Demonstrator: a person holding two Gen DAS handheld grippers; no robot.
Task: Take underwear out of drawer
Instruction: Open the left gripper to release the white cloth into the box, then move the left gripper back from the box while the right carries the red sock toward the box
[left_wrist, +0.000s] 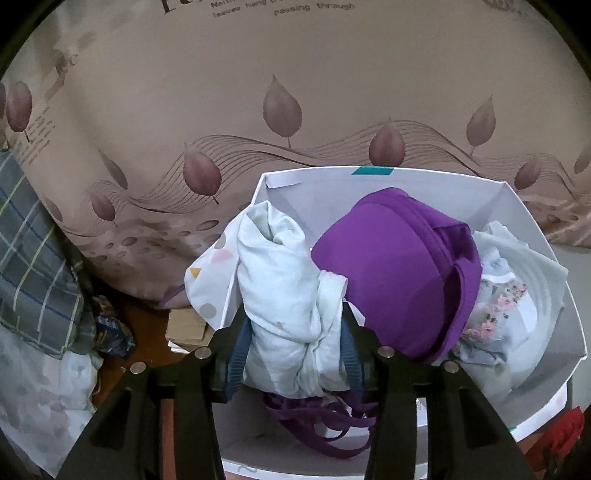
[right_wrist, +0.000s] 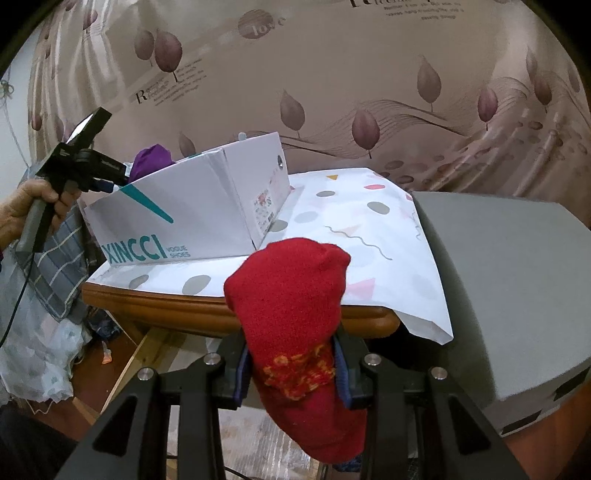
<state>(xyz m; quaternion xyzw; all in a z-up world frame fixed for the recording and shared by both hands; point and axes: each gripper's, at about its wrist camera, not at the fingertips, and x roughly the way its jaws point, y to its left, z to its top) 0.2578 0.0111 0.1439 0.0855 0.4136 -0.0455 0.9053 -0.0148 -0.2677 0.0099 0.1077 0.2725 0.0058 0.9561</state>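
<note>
The left hand-held gripper (left_wrist: 295, 343), clenched on pale blue underwear (left_wrist: 284, 280) at six o'clock of the shoebox (left_wrist: 369, 173), risks dragging the purple bra (left_wrist: 399, 269) out by its straps.

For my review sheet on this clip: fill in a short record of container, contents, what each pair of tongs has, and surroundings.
container: white XINCCI shoe box, open top, on a patterned sheet over a wooden table
contents: purple bra, pale blue garment, floral white garment
left tongs: inside the box, either side of the pale blue garment; grip unclear
right tongs: closed on a red sock, clear of the box
backdrop: leaf-print curtain
</note>
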